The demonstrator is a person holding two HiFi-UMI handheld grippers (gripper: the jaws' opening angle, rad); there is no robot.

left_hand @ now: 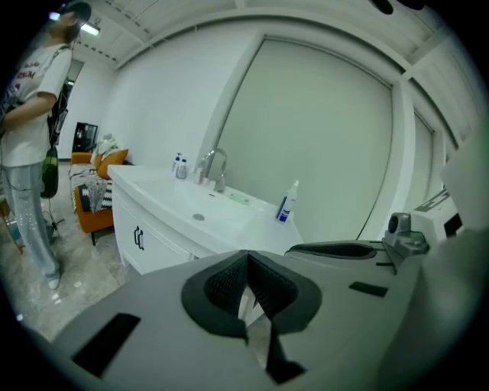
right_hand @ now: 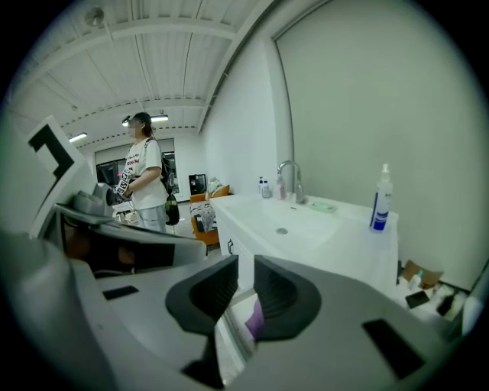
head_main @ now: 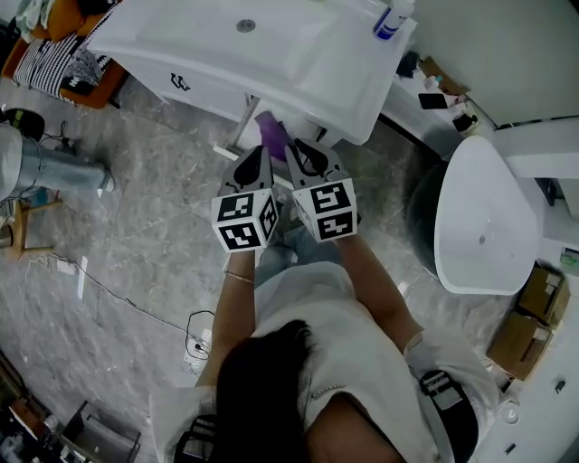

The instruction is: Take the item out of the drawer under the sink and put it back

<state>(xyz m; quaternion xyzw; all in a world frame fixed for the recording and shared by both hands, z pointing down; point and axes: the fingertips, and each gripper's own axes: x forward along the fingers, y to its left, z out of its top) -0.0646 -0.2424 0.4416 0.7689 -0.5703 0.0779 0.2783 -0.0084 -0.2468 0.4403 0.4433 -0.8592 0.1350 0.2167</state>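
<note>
A purple item [head_main: 271, 136] lies in the pulled-out drawer [head_main: 228, 152] under the white sink counter [head_main: 298, 63]. Both grippers hover side by side just in front of that drawer, pointing at it. My left gripper [head_main: 260, 152] is shut with nothing in it; in the left gripper view the left gripper [left_hand: 246, 258] shows its jaws meeting above the drawer edge. My right gripper [head_main: 298, 146] is close to the purple item. In the right gripper view, the right gripper [right_hand: 245, 266] has a narrow gap between its pads, and the purple item [right_hand: 254, 319] shows below it, untouched.
A blue and white bottle [head_main: 391, 20] stands on the counter's right end. A white toilet [head_main: 484, 217] and cardboard boxes [head_main: 529, 316] are to the right. An orange seat [head_main: 63, 63] and a floor cable [head_main: 136, 307] are at the left. A person [right_hand: 145, 183] stands beyond.
</note>
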